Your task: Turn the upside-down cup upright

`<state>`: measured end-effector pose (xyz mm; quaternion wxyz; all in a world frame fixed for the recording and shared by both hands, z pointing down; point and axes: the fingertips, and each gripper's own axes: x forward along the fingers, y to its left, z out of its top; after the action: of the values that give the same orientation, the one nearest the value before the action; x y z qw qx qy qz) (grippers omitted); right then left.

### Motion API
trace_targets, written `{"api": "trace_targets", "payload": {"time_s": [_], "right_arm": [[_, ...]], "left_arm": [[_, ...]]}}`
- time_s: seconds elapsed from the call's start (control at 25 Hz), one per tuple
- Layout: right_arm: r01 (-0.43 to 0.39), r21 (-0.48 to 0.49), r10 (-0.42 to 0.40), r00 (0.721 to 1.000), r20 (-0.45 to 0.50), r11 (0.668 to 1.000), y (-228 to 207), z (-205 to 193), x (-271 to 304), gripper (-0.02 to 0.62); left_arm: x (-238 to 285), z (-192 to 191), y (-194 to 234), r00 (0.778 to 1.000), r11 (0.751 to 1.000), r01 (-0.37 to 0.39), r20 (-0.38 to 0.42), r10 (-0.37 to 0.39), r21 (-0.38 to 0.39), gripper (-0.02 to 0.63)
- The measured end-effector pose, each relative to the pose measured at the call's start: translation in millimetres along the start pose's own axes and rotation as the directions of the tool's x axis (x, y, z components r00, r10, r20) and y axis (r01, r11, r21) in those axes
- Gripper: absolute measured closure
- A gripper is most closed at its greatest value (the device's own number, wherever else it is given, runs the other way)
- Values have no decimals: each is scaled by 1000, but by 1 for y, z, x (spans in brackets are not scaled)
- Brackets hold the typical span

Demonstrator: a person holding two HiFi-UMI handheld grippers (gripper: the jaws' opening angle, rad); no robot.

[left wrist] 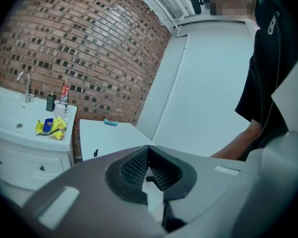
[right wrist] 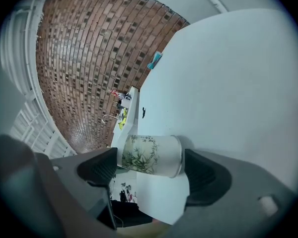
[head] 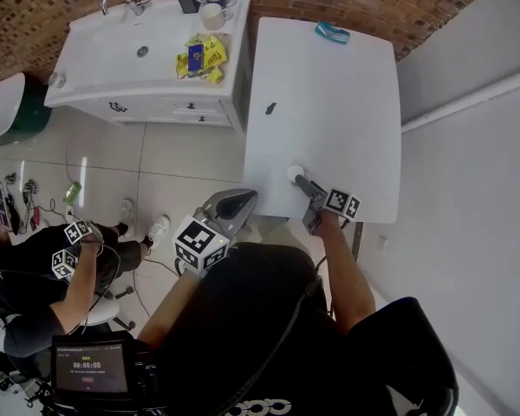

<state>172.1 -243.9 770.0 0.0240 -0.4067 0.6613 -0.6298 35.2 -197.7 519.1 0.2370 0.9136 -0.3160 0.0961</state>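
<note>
- Head view puts the left gripper (head: 238, 202) off the table (head: 329, 102), just beside its near left corner and over the floor. The left forearm is bent and drawn in toward the body.
- Left gripper view shows its jaws brought together at the tips with nothing between them. That hand looks idle for this step.
- The cup (head: 295, 173) sits close to the table's near edge, roughly midway along it. From above only a pale round end shows, which fits a cup resting rim down.
- The cup has a smooth pale wall with a green bamboo print and a glossy rim. It is probably stiff and fairly light, slick under the pads, and likely to chip if it is ceramic and gets knocked.
- The best hold is probably across the side wall about halfway up, firm enough that the cup does not slip as it is rolled over.
- The right gripper (head: 305, 185) reaches in over the near edge on an extended forearm, its body rolled onto its side.
- Right gripper view shows its jaws apart with the cup between them. One pad is at the closed end and a gap shows at the rim end, so it is not clamped.
</note>
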Motion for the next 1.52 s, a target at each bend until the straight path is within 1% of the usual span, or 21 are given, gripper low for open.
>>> {"api": "trace_targets", "payload": {"time_s": [0.28,0.52,0.64,0.72,0.84,0.96,1.08,1.2,1.32,1.44,1.52], "right_arm": [[50,-11,-50,999,10,999,-11,3,-6,192],[64,-34,-63,998,23,997,-12,7,-13,192],[93,-90,-90,995,37,992,-9,6,-24,192],[141,-178,-135,990,44,974,-7,6,-36,192],[200,-321,-190,980,62,926,5,1,-55,192],[208,-419,-188,978,89,884,30,-11,-67,193],[206,-493,-169,978,120,845,77,-27,-74,203],[204,-566,-142,978,152,799,125,-44,-87,263],[183,-622,-100,981,166,761,151,-64,-95,339],[137,-671,-32,985,168,729,173,-82,-94,451],[108,-696,6,987,159,710,187,-94,-99,538]], "left_arm": [[-1,1,0,1000,1000,1,13,-1,3,592],[-1,2,-6,1000,997,11,9,-12,73,592],[-4,0,-8,1000,996,16,25,-18,85,592],[-6,-1,-8,999,996,17,39,-20,85,592],[-14,-6,-9,998,996,22,57,-26,82,592],[-25,-14,-8,997,996,36,71,-41,80,592],[-46,-12,-3,995,996,61,79,-66,63,592],[-64,-12,-7,992,995,94,77,-97,43,592],[-75,-23,-12,992,994,105,72,-108,44,592],[-89,-32,-11,993,995,87,78,-91,56,592],[-99,-34,-15,993,996,73,89,-78,55,592]]}}
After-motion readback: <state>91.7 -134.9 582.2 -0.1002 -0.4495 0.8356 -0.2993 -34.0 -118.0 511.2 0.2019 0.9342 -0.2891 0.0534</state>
